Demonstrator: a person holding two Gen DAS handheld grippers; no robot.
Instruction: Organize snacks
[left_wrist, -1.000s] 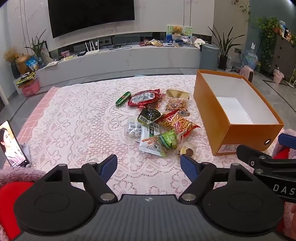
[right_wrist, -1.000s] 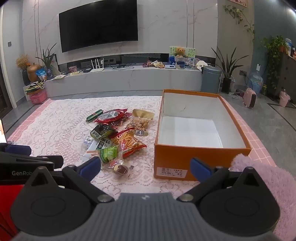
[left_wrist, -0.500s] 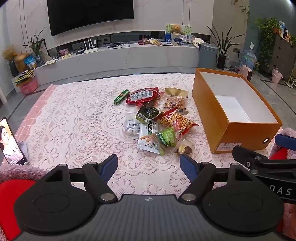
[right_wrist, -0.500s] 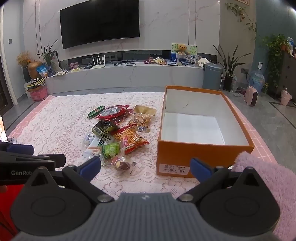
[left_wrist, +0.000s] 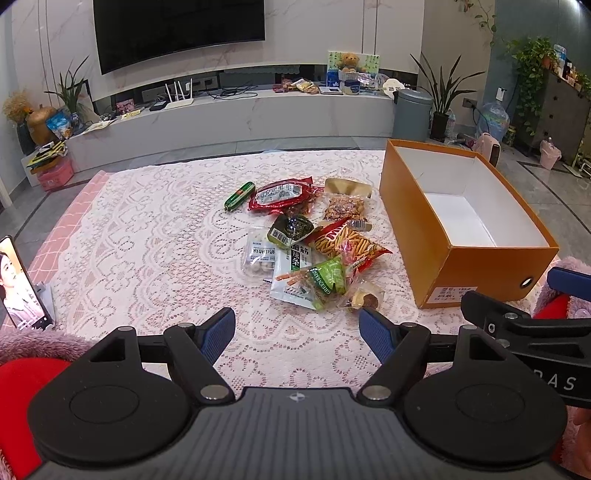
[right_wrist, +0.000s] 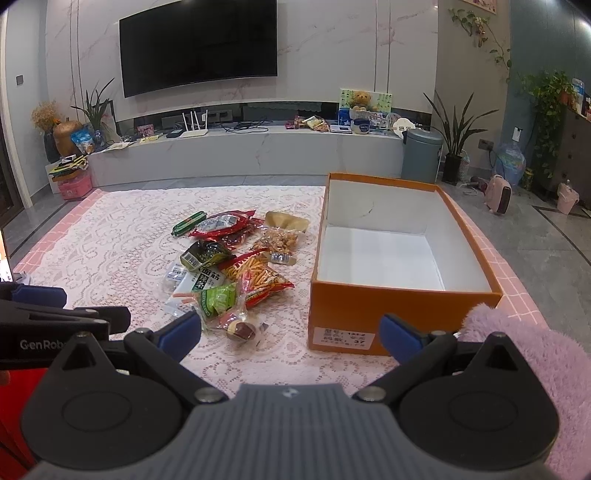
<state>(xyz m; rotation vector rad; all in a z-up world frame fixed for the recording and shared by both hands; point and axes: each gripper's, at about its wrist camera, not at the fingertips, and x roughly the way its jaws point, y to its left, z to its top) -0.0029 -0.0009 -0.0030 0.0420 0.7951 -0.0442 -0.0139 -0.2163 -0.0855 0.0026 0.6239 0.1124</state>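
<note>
While the orange box (right_wrist: 369, 306) stands with nothing inside it, its white floor bare, the sorting has, in my judgement, not begun; every snack lies outside it, heaped in one pile (left_wrist: 310, 240) on the lace-covered desk (left_wrist: 147, 240), just left of the box. My left gripper (left_wrist: 297, 328) hangs low at the near edge of the pile, jaws released and wide apart, nothing between them; my right gripper (right_wrist: 290, 328) hangs beside it, jaws likewise released and bare, facing the near end wall of the box. Nearest my jaws: a clear-wrapped round sweet (right_wrist: 242, 328), then a green packet (left_wrist: 328, 275) and a red bag of sticks (left_wrist: 347, 243); farthest: a small green sausage (left_wrist: 240, 194), apart from the rest. Left to do: the whole pile, piece by piece. Room: open lace on the left and in front of the pile; the box wall rises near the pile's right side, so a carried packet must, I judge, be lifted over the rim; a phone (left_wrist: 18, 284) stands at the desk's far-left edge, well apart.
</note>
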